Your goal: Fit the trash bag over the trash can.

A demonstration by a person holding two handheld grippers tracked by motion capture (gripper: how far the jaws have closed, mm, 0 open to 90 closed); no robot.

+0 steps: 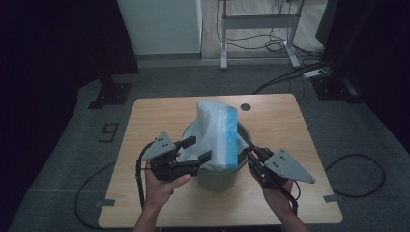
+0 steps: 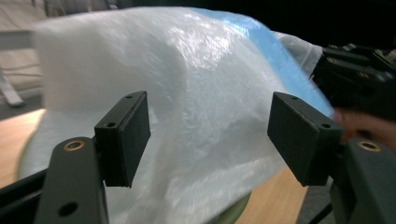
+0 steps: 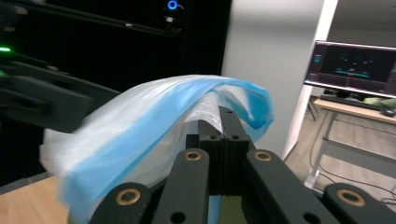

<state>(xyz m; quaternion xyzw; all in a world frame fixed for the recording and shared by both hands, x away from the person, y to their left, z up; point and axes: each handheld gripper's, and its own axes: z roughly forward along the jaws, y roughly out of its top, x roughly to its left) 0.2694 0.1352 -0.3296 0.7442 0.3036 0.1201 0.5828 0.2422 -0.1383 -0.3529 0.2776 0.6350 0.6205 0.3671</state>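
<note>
- A white plastic bag (image 1: pixel 215 130) — thin, crinkled, faintly glossy film with a bright blue band (image 1: pixel 232 140) down its right edge — stands up out of a small round bin (image 1: pixel 217 176) near the middle of the table, toward the near edge.
- The bin is a dull olive-green cylinder; its mouth is draped by the bag, and only its near wall shows in the high view.
- The table (image 1: pixel 154 116) is a pale wood-grain top with rounded corners and a dark round hole (image 1: pixel 245 107) at its far edge.
- The left gripper (image 1: pixel 196 150) sits just left of the bin, its two black, blocky jaws standing well apart. In the left gripper view the flat rectangular pads (image 2: pixel 128 135) frame the bag's film (image 2: pixel 201 107), which lies between them without being pressed; nothing is gripped.
- The right gripper (image 1: pixel 249 153) is at the bin's right rim, jaws closed together. In the right gripper view the pads (image 3: pixel 224 140) meet with the bag's blue-banded edge (image 3: pixel 154 121) bunched over and around them — it seems pinched there, though the fold hides the exact contact.
- Each gripper carries a grey three-cornered plate (image 1: pixel 287 164) and a trailing black cable.
- The floor around the table is grey carpet, with loose cables on it.
</note>
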